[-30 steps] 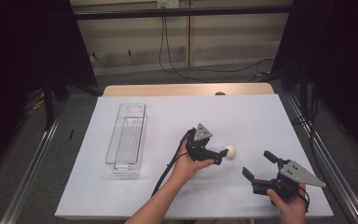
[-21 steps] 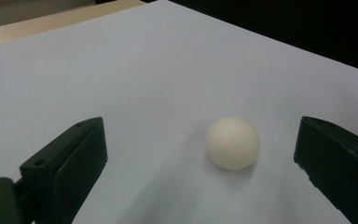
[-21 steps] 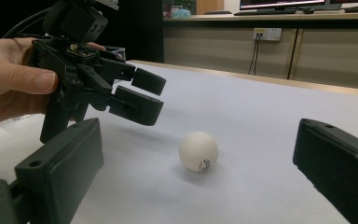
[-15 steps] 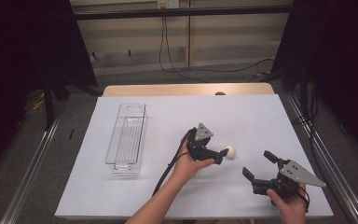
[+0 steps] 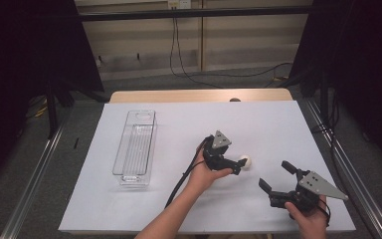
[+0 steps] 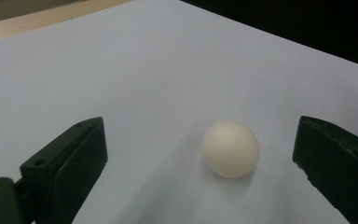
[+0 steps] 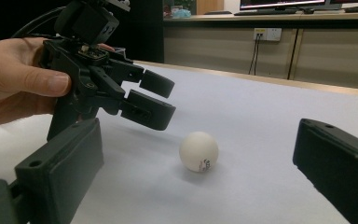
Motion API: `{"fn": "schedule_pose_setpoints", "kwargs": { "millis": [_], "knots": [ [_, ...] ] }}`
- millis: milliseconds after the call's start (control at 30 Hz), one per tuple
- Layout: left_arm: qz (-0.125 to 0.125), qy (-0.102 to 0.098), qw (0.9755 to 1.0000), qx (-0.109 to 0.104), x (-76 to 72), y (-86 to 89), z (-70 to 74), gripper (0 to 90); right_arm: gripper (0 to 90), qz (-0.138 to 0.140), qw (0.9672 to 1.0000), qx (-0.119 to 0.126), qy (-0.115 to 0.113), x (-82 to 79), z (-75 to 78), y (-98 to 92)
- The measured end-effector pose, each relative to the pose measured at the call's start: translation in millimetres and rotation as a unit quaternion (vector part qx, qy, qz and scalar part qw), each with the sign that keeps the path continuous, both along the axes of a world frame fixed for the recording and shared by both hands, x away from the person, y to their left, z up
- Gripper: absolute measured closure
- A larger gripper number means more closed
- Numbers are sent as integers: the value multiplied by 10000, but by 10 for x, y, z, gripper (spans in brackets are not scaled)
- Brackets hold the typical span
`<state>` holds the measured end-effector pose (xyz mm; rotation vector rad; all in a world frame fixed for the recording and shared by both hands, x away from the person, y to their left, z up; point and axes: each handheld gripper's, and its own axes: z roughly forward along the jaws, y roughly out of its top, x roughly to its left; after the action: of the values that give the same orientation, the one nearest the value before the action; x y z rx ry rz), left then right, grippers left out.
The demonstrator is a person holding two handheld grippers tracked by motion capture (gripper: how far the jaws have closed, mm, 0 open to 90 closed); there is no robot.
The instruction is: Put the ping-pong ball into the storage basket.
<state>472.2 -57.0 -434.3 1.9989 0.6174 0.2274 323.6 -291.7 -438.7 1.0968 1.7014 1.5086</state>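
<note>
A small white ball (image 5: 245,162) rests on the white table sheet (image 5: 179,129), right of centre. My left gripper (image 5: 238,166) lies low just left of the ball, open, its jaws pointing at it. In the left gripper view the ball (image 6: 230,148) sits on the sheet ahead of the wide-apart jaws of the left gripper (image 6: 197,136), nearer the right one and untouched. My right gripper (image 5: 274,175) stands open near the front right, aimed at the ball (image 7: 198,151). From the right gripper (image 7: 198,134) I see the left gripper (image 7: 167,101) just left of the ball.
A clear, oblong plastic tray (image 5: 134,147) stands on the left half of the sheet. A wooden table edge (image 5: 199,95) runs along the back. Metal rails (image 5: 35,174) flank the table. A cable (image 5: 181,179) trails from the left gripper toward the front.
</note>
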Motion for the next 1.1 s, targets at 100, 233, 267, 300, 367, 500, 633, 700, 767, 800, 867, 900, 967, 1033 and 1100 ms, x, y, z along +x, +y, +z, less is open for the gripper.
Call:
{"fn": "schedule_pose_setpoints", "kwargs": {
  "millis": [100, 233, 267, 300, 367, 500, 633, 700, 767, 800, 867, 900, 967, 1033, 1100],
  "knots": [
    [13, 1, 10000, -15, -4, -19, 5, 31, 12, 23, 10000, -12, 4, 0, 0, 0],
    [-88, 53, 9999, -18, -2, -46, -15, 30, 12, 3, 10000, -12, -12, 3, -2, -3],
    [-50, 54, 10000, 14, 0, -52, -21, 30, 12, 27, 10000, -30, -5, 1, -2, -7],
    [-81, 79, 9999, -7, 5, -62, -36, 31, 12, 22, 10000, -32, -6, 2, -3, -9],
    [-66, 75, 9999, 64, 6, -73, -36, 31, 12, 27, 10000, -29, 6, 2, -4, -11],
    [-116, 50, 9999, 95, 5, -93, -39, 32, 13, 27, 10000, -29, -2, 0, -2, -8],
    [-156, 69, 9999, 18, 18, -101, -51, 32, 13, 20, 10000, -29, 0, -1, -3, -10],
    [-120, 68, 9999, 36, 23, -102, -55, 32, 13, 30, 10000, -27, 2, -1, -1, -8],
    [-82, 67, 9999, 42, 28, -108, -59, 28, 13, 36, 10000, -40, -16, 3, -2, -7],
    [-84, 83, 9999, 20, 29, -110, -60, 25, 13, 6, 10000, -12, -7, 3, -1, -2],
    [-94, 85, 9999, -39, 34, -116, -64, 25, 13, 26, 10000, -23, -6, 3, -2, -3],
    [-80, 67, 9999, -27, 33, -120, -63, 25, 13, 28, 10000, -27, -4, 2, -3, -6],
    [-118, 109, 9999, -33, 42, -118, -68, 25, 13, 27, 10000, -33, -6, 1, -2, -10],
    [-97, 122, 9999, 49, 42, -121, -63, 25, 13, 18, 10000, -19, -5, 0, -2, -10],
    [-127, 139, 9998, 61, 43, -128, -65, 26, 13, 17, 10000, -15, 0, 0, -2, -9]
  ]
}}
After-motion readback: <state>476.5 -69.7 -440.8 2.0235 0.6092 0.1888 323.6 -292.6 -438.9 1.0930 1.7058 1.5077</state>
